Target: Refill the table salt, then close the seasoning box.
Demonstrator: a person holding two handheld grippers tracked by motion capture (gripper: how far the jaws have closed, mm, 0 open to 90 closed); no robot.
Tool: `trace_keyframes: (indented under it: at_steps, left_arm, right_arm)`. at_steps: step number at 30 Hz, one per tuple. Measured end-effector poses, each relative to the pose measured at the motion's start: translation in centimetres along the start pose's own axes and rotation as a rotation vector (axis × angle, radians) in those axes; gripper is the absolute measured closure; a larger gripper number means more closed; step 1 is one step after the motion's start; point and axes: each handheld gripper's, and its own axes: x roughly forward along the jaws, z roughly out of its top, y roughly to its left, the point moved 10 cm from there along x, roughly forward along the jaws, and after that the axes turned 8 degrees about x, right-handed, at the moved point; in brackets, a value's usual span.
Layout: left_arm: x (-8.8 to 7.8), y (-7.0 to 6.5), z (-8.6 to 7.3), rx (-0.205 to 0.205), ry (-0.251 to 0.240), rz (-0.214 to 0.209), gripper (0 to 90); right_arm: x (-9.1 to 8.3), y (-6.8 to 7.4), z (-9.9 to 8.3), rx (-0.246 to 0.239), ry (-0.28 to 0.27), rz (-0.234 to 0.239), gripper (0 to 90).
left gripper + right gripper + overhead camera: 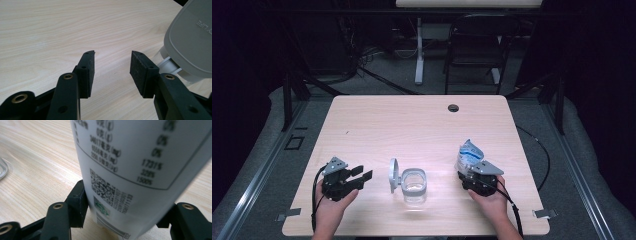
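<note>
Left hand [330, 207]: I see it come in at about 7 o'clock on the table [412, 125]. It grips the black tool from behind.

Left gripper [363, 176]: It sits low on the wood, at 9 o'clock from the jar. Its jaws point toward the jar. In the left gripper view the left gripper [112, 67] stands wide, with bare wood between the two black pads. It holds nothing.

Lid [393, 175]: It is grey and round-cornered. It stands up on its edge at the jar's 9 o'clock side, swung open. In the left gripper view the lid [192, 37] is big at 2 o'clock, just past the right-hand jaw. I cannot tell if the jaw touches it.

Jar [414, 186]: It is clear, and its mouth faces up. It stands near the front edge of the table, about 6 o'clock from the table's middle, between my two tools.

Bag [468, 154]: It is a blue and white pouch, and it stands up at 3 o'clock from the jar. In the right gripper view the bag [140, 165] is white with small print and a square code.

Right gripper [465, 171]: It sits at the foot of the bag. In the right gripper view the right gripper [122, 215] has one jaw on each side of the bag, pressed against it. It is holding the bag.

Right hand [490, 196]: It comes in at about 5 o'clock and grips its tool from behind.
</note>
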Motion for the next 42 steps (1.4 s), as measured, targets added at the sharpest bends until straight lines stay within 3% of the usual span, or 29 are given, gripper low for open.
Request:
trace_keyframes:
  at_steps: [16, 26, 31, 37, 42]
  left_arm:
    - [0.2, 0.1, -0.1, 0.001, 0.0, 0.001, 55.2]
    - [0.0, 0.3, 0.0, 0.001, -0.003, 0.008, 55.2]
    - [0.0, 0.3, 0.0, 0.035, 0.008, 0.013, 54.8]
    - [0.0, 0.6, -0.4, 0.022, 0.023, 0.013, 54.1]
    - [-0.4, 0.6, -0.1, 0.018, -0.001, 0.013, 54.1]
  right_arm:
    - [-0.8, 0.3, 0.4, 0.011, -0.025, 0.02, 40.8]
    - [-1.6, 0.1, 1.4, -0.016, -0.029, 0.006, 40.8]
    - [-2.2, 0.2, 1.9, -0.016, -0.038, 0.011, 40.8]
    - [-2.6, 0.3, 2.8, -0.049, -0.029, 0.013, 40.8]
    - [-3.2, 0.8, 4.0, -0.064, -0.051, 0.016, 40.8]
